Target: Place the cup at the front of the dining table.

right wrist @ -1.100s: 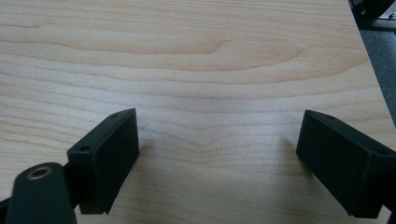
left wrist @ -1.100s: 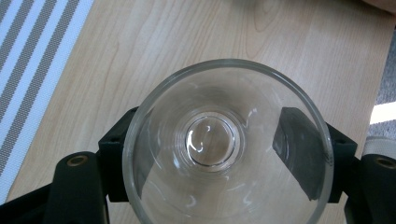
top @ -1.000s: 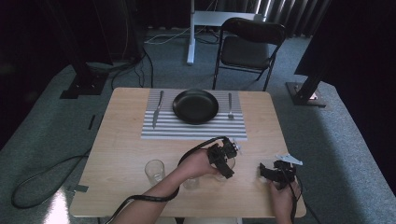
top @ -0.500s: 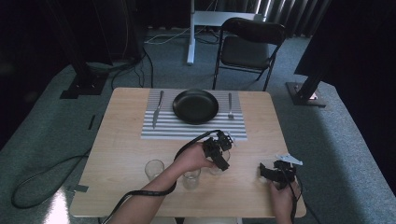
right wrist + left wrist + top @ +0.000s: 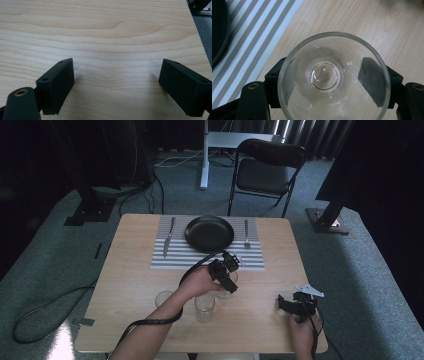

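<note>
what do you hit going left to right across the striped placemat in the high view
knife → black plate → fork, all lying on the placemat.

We are carrying the clear glass (image 5: 333, 77) in our left gripper (image 5: 226, 273) away from the near middle of the surface (image 5: 135, 285), toward the striped placemat (image 5: 175, 256). A second ago this gripper was sitting further right and a little nearer to us; now it is hanging just short of the mat's near edge, close in front of the black plate (image 5: 209, 233). Our left forearm is swinging with it, stretching further out across the wood and passing over the two glasses (image 5: 204, 307) left standing behind.
</note>
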The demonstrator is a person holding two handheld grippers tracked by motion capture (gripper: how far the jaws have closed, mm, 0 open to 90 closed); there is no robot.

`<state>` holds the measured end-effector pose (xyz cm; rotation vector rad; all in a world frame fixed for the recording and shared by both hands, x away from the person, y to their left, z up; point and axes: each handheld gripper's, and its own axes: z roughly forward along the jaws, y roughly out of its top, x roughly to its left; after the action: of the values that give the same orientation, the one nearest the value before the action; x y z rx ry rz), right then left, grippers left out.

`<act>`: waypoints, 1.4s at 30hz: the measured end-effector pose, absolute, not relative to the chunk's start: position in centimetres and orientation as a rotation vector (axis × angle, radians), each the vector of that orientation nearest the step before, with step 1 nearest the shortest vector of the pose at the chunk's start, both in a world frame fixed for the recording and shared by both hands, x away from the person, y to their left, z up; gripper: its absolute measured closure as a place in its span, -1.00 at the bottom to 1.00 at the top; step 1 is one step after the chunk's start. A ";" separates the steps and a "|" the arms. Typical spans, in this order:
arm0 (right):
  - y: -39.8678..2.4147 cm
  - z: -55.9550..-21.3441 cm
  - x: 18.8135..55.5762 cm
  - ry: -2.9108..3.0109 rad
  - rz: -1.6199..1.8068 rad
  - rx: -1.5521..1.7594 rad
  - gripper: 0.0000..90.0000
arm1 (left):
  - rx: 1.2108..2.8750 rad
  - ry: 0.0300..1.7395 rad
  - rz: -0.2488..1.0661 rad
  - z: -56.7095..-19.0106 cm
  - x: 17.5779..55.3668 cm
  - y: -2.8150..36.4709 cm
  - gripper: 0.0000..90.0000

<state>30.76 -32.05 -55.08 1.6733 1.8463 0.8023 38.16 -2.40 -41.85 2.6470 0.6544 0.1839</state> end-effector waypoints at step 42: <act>-32.1 -55.1 30.8 1.848 0.801 1.673 -0.72 | 2.629 0.912 0.268 -41.6 38.7 8.5 -0.36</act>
<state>30.76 -32.05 -55.08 1.6726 1.8476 0.8013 38.71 8.48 -41.55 2.6287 0.9121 0.2682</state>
